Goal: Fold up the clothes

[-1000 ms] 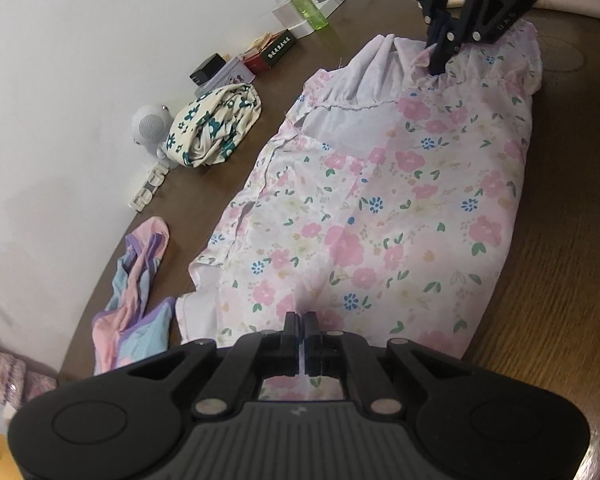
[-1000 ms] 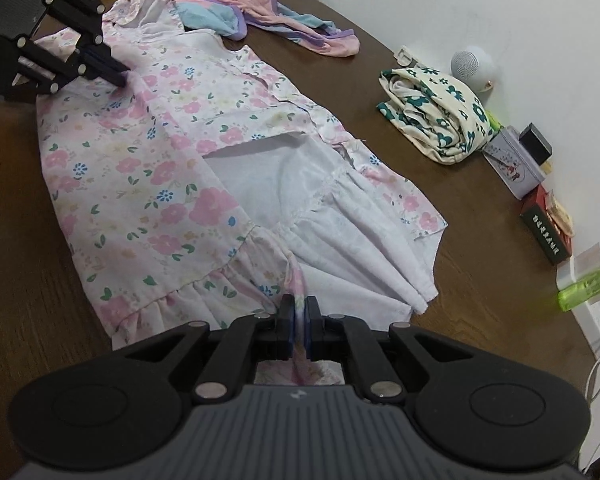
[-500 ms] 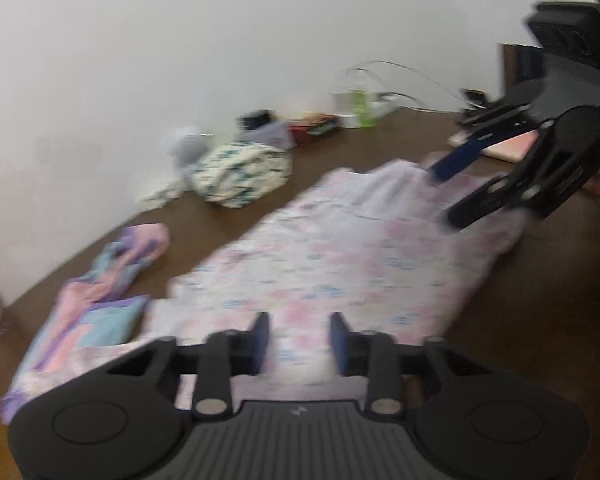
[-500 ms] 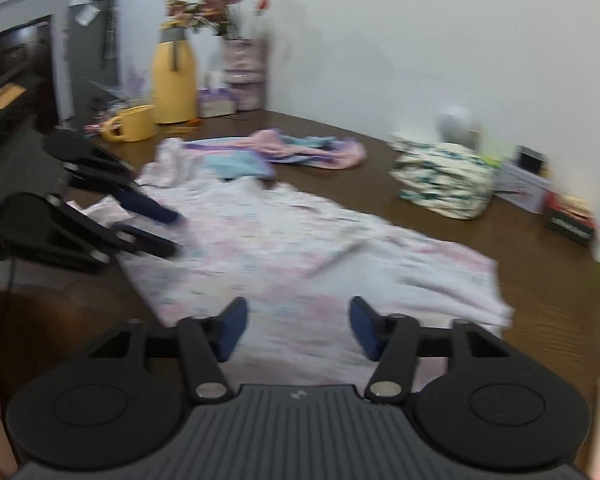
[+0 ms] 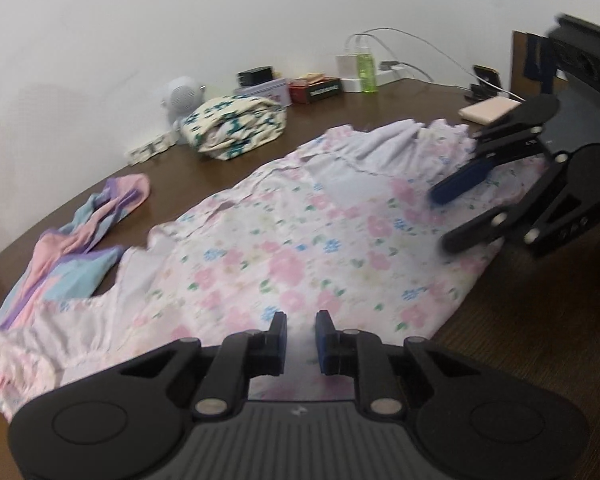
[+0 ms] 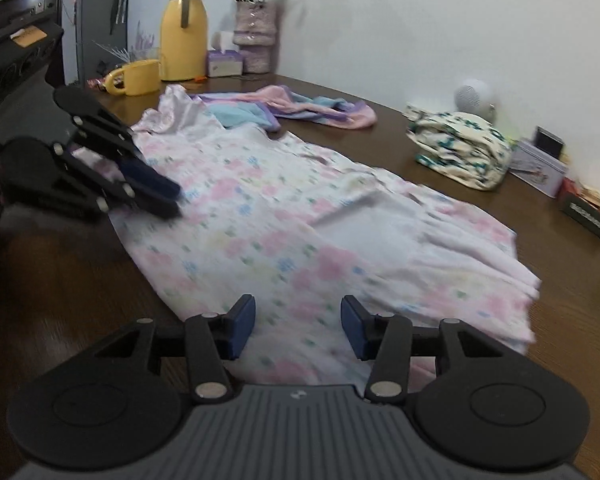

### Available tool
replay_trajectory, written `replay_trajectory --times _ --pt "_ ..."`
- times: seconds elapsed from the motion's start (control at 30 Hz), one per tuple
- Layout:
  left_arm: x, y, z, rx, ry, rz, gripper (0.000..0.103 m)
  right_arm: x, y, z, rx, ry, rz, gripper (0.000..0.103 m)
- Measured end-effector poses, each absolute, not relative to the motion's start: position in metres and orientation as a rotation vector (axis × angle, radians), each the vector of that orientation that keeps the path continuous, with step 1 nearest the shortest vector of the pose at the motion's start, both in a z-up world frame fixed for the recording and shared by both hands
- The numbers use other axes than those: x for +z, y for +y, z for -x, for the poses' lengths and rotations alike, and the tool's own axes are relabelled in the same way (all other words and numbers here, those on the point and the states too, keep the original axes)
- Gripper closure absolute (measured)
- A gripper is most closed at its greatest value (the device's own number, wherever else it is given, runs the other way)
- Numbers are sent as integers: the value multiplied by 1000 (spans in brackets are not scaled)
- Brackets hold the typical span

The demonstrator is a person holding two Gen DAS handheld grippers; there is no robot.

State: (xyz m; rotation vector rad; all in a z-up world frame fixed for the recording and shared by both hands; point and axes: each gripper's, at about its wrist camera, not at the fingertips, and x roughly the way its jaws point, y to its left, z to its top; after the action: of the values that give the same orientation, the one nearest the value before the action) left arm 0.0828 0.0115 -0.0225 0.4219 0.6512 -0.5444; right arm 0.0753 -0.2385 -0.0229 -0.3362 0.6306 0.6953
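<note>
A pink floral dress (image 5: 300,248) lies folded lengthwise on the brown table (image 5: 540,340); it also shows in the right wrist view (image 6: 300,224). My left gripper (image 5: 301,338) is open and empty above the dress's near end. My right gripper (image 6: 298,326) is open and empty above the opposite, ruffled end. Each gripper shows in the other's view: the right gripper (image 5: 444,220) at right, the left gripper (image 6: 172,200) at left, both above the dress with jaws apart.
A pink, blue and purple garment (image 5: 68,248) lies beside the dress. A folded green-flowered cloth (image 5: 236,128), a white speaker (image 5: 182,96), tins, a green bottle (image 5: 366,66) and chargers line the wall. A yellow jug (image 6: 184,36) and mug (image 6: 138,77) stand at the far end.
Both grippers were shut on the dress's ends one second ago. They have let go, opened and lifted away; the dress now lies flat on the table.
</note>
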Motion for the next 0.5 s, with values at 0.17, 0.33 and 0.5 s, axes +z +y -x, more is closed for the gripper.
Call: replay_trajectory --times 0.17,0.33,0.5 --pt "-21 38 -79 -471 669 -374 87 -22 -270 -73 639 634 307 55" --pt "-23 54 -73 -419 665 -333 86 -25 -285 -71 615 631 244 53" --pt "-24 56 -72 -415 658 -314 88 -28 -289 -72 600 638 190 52"
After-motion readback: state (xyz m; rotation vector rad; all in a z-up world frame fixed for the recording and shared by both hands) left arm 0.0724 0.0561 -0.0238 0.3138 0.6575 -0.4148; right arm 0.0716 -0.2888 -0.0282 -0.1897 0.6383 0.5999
